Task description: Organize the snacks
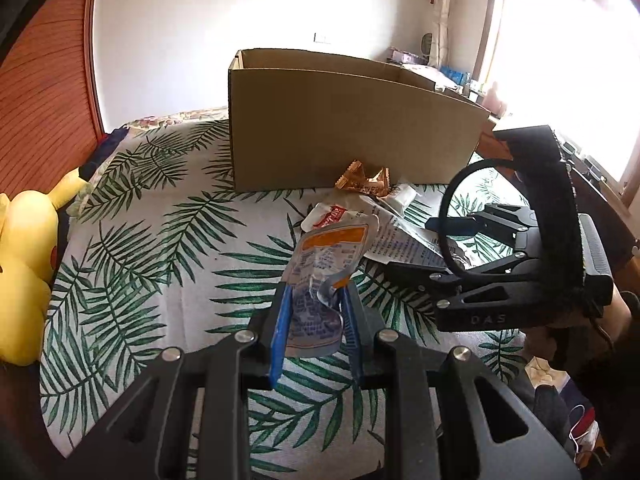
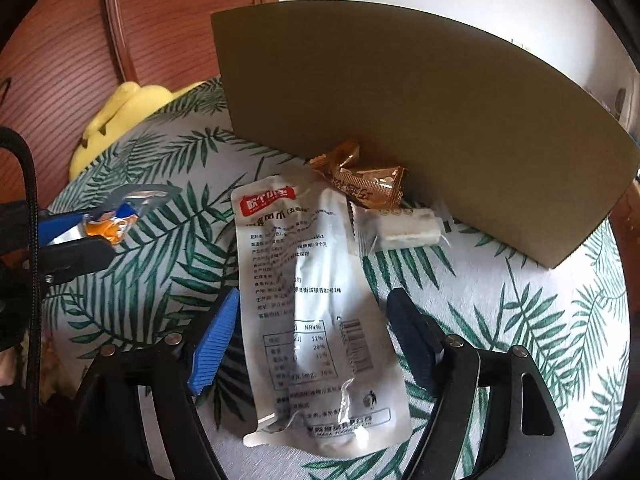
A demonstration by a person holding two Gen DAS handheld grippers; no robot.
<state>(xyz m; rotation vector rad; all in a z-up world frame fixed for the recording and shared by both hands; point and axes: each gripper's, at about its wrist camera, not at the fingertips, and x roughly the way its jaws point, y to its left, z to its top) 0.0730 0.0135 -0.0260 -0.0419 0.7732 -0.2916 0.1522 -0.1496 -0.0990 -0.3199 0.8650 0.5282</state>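
Observation:
My left gripper (image 1: 316, 292) is shut on a small silver and orange snack pouch (image 1: 328, 256), held up above the leaf-print bedspread (image 1: 160, 240). The right wrist view shows that same gripper (image 2: 112, 232) and pouch (image 2: 132, 196) at the left edge. My right gripper (image 2: 314, 300) is open, and a large white snack pouch (image 2: 304, 240) lies flat between its fingers with neither pad pressing on it. A gold-brown wrapped snack (image 2: 364, 184) and a small white wrapped snack (image 2: 400, 228) lie against the open cardboard box (image 2: 400, 120). The box (image 1: 352, 120) stands behind the snacks.
A yellow plush toy (image 1: 24, 272) sits at the bed's left edge by a wooden headboard (image 1: 48, 80). In the left wrist view my right gripper (image 1: 424, 246) reaches in from the right over the white pouch. A cluttered desk (image 1: 452, 72) stands by the bright window.

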